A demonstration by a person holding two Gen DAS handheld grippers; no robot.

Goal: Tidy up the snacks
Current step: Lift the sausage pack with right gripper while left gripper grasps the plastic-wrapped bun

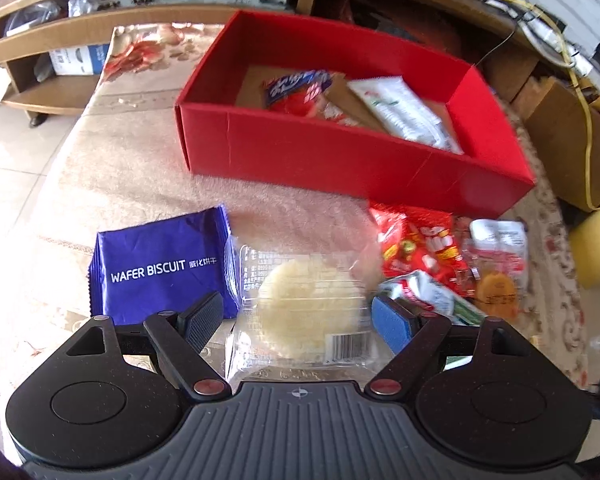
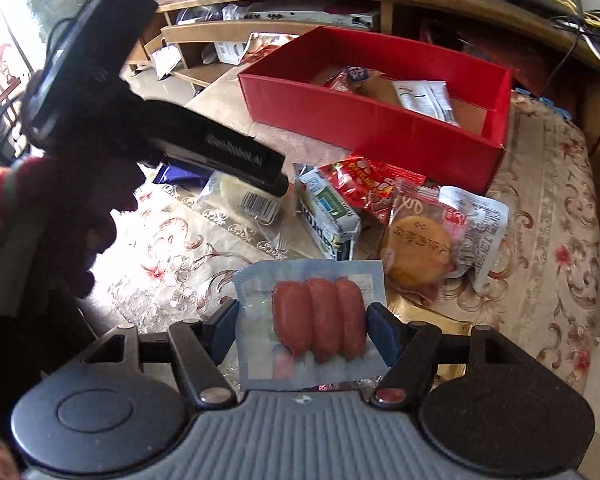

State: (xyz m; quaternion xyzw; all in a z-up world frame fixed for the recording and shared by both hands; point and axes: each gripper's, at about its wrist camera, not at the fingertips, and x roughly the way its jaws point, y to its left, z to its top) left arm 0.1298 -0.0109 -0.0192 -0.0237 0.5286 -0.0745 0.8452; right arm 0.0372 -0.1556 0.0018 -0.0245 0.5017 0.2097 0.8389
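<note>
My left gripper [image 1: 298, 322] stands open low over a clear pack holding a round pale pastry [image 1: 308, 308]; the pack lies on the cloth between the pads. A blue wafer biscuit packet [image 1: 160, 268] lies just left of it. My right gripper [image 2: 304, 326] is shut on a flat pack of three red sausages [image 2: 320, 320], held above the table. Behind stands the red box [image 1: 340, 160] [image 2: 340, 108] with a red-and-blue packet [image 1: 296, 90] and a white packet [image 1: 404, 116] inside. A red snack bag [image 2: 364, 184], a green-white pack [image 2: 328, 216] and an orange round cake [image 2: 416, 248] lie before the box.
The table wears a floral cloth [image 1: 140, 160]. A wooden shelf unit [image 1: 60, 40] with cables runs along the back. A cardboard box [image 1: 560, 140] stands at the right. In the right wrist view a hand and sleeve [image 2: 28, 208] hold the left gripper's housing [image 2: 220, 152] at the left.
</note>
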